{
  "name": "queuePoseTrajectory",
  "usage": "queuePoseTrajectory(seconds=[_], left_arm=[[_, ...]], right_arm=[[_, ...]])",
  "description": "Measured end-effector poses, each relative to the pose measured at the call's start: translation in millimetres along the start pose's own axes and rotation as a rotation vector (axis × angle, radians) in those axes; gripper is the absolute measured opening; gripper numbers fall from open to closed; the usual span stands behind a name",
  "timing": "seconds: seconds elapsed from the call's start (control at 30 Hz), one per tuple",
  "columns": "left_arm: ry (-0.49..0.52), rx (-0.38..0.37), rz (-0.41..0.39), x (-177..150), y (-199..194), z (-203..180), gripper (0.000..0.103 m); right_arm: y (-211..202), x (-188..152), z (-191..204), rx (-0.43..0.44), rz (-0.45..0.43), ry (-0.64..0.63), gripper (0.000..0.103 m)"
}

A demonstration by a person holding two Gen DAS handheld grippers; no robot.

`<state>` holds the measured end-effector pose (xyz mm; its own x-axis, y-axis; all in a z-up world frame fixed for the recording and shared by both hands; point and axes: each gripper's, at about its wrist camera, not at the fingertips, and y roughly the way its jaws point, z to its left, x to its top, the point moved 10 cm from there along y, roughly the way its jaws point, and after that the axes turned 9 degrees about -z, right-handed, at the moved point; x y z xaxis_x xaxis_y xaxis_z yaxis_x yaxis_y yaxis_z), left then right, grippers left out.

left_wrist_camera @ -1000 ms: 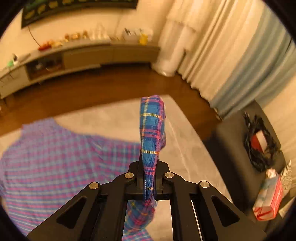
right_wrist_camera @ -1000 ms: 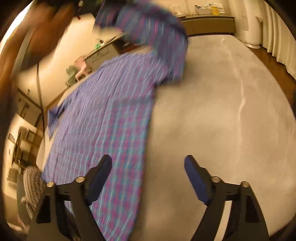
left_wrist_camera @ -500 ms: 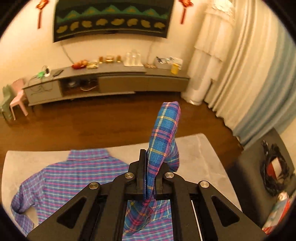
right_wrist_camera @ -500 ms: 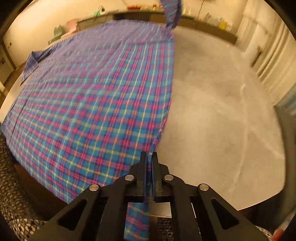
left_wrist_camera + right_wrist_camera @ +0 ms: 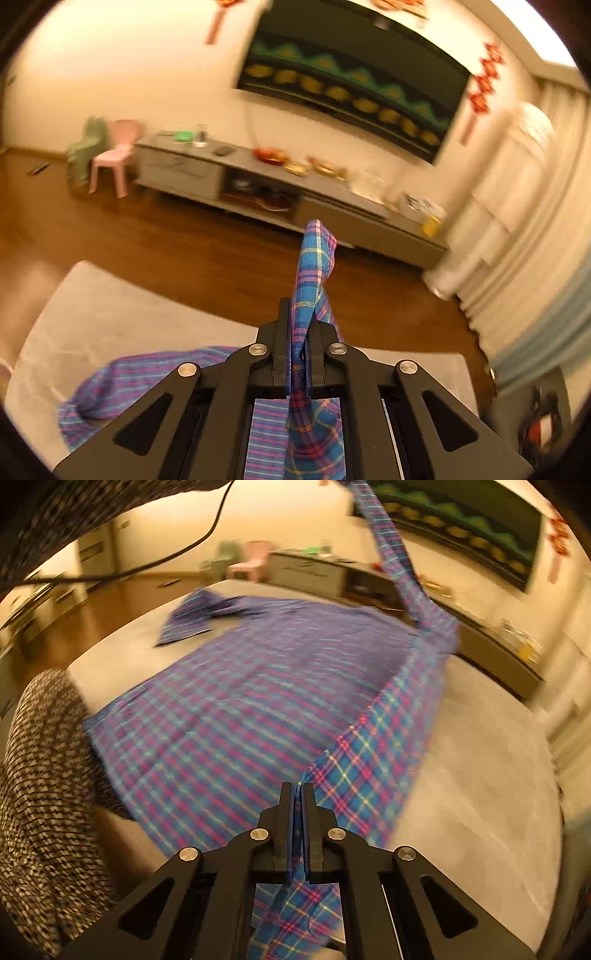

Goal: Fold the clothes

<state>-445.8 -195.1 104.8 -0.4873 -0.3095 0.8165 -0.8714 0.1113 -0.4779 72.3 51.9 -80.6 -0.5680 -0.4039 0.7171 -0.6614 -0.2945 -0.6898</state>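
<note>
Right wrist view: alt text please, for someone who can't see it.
The right gripper is shut on the edge of a blue and pink plaid shirt spread on a grey table, lifting that side into a fold. One sleeve rises out of frame; a TV cabinet stands behind, blurred.

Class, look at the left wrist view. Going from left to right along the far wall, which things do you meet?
Green chair → pink chair → grey cabinet → white curtains.
</note>
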Motion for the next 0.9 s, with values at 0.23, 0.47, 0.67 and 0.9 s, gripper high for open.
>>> queuePoseTrajectory(seconds=[0.23,0.47,0.67,0.9], left_arm=[[-0.08,0.047,0.081,-76,37,123,0.006],[-0.152,-0.053,0.072,-135,51,142,0.006],[-0.113,-0.137,0.088,-154,34,139,0.006],[-0.113,-0.246,0.096,-188,23,127,0.006]], right_arm=[[62,-46,50,0.185,0.144,0.032,0.023],[53,-32,16,0.32,0.139,0.211,0.043],[77,19,-103,0.121,0.092,0.274,0.043],[200,128,-233,-0.078,0.055,0.261,0.043]])
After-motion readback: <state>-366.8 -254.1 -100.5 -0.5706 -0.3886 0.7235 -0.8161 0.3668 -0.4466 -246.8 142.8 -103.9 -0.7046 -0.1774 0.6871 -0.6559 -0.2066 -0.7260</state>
